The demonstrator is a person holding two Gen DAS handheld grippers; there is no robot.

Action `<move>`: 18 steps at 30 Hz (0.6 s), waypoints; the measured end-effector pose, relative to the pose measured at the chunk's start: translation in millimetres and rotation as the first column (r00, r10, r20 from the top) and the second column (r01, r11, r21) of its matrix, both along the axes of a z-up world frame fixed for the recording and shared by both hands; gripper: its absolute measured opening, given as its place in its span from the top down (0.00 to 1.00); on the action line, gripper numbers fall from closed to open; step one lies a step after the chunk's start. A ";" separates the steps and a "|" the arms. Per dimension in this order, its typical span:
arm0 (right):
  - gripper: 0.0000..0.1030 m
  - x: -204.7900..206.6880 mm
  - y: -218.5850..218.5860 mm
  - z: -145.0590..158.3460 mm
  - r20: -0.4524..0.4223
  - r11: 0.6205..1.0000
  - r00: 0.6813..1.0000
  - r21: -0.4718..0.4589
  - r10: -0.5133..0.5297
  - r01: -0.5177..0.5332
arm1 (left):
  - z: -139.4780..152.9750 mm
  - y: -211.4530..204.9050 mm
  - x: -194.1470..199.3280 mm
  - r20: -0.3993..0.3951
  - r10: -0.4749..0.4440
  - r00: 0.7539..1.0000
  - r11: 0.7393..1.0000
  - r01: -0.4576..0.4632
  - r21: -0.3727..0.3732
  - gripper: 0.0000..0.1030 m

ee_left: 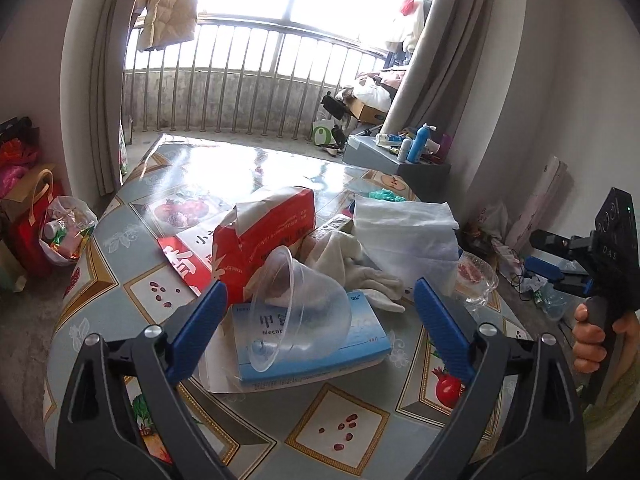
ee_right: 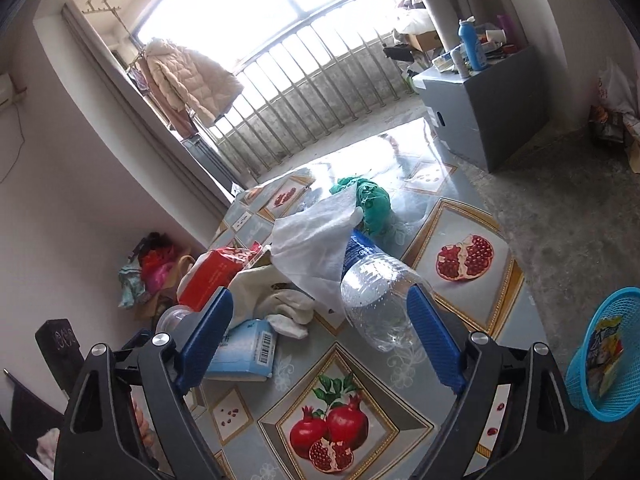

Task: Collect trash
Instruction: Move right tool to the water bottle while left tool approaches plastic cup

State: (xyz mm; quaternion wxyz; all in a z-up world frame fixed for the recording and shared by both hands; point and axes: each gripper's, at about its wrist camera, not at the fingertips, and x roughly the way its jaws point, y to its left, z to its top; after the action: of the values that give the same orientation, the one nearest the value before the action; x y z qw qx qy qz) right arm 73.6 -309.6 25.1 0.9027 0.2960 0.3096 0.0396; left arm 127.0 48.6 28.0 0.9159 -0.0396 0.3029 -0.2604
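Observation:
A heap of trash lies on the table. In the left wrist view my left gripper is open above a clear plastic cup lying on a blue tissue box. Behind are a torn red tissue pack, a cream cloth and a white wipe. In the right wrist view my right gripper is open, near a clear plastic bottle on its side under the white wipe, with a green bag behind. A blue mesh bin stands on the floor at the right.
The table has a glossy pomegranate-print cover. A grey cabinet with bottles stands beyond it. A white bag of rubbish and a red bag sit on the floor at the left. A balcony railing is behind.

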 end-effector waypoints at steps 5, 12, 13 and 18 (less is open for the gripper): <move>0.21 47.0 -8.9 -15.9 -0.051 0.997 0.997 0.054 0.050 -0.048 | -13.7 0.4 13.8 -0.033 -0.009 0.999 1.000 0.010 0.022 0.36; 0.33 99.4 -15.8 -38.0 -0.127 0.993 0.990 0.108 0.069 -0.056 | -25.2 6.8 23.8 -0.086 -0.032 0.996 0.999 0.031 -0.014 0.48; 0.35 104.1 -16.6 -40.5 -0.137 0.993 0.988 0.110 0.067 -0.052 | -24.6 6.9 23.4 -0.086 -0.036 0.996 0.999 0.034 -0.016 0.49; 0.60 112.5 -17.8 -44.4 -0.141 0.991 0.988 0.124 0.063 -0.046 | -21.0 8.0 21.8 -0.090 -0.050 0.995 0.998 0.047 -0.031 0.65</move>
State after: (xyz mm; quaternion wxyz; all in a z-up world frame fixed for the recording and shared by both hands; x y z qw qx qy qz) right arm 186.1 -327.4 -19.3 0.8570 0.3433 0.3794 0.0612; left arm 148.8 56.6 7.1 0.8939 -0.0571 0.3414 -0.2849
